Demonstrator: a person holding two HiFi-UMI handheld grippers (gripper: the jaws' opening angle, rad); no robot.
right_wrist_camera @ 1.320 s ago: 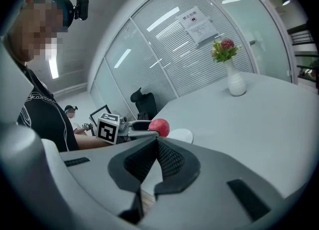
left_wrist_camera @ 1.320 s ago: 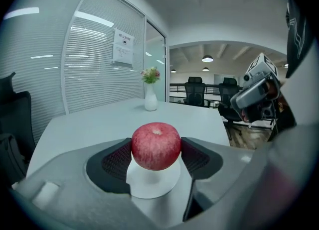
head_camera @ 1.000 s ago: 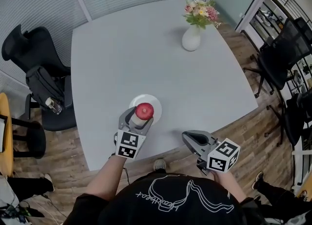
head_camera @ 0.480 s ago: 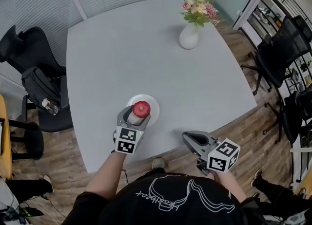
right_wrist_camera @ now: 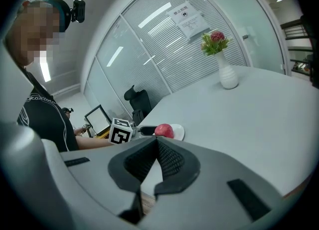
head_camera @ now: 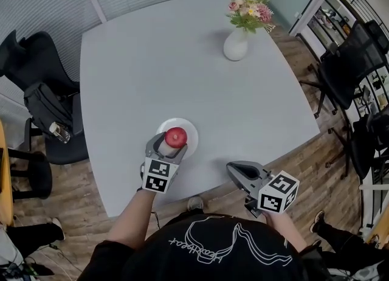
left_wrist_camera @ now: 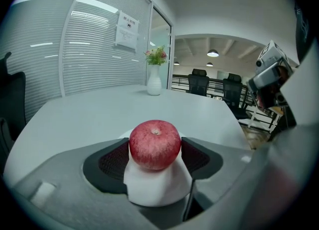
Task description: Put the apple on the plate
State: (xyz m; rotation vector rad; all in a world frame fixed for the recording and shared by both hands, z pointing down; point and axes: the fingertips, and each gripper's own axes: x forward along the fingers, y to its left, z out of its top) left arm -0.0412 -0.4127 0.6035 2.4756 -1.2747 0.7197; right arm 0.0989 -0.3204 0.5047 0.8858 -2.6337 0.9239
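A red apple (head_camera: 175, 137) is held between the pads of my left gripper (head_camera: 172, 145), which is shut on it. It hangs right over the small white plate (head_camera: 189, 129) near the table's front edge; whether it touches the plate I cannot tell. In the left gripper view the apple (left_wrist_camera: 155, 144) fills the gap between both pads, with the plate (left_wrist_camera: 154, 189) white beneath it. My right gripper (head_camera: 234, 169) hovers at the front edge to the right, shut with nothing in it. Its own view shows the apple (right_wrist_camera: 164, 131) and plate (right_wrist_camera: 178, 133) off to the left.
The grey table (head_camera: 182, 61) carries a white vase of flowers (head_camera: 236, 45) at its far right. A black office chair with a bag (head_camera: 42, 100) stands to the left of the table, and more black chairs (head_camera: 346, 73) to the right.
Almost nothing: the left gripper stays shut on the apple over the plate, and the right gripper has kept its place. Only the head view has shifted a little.
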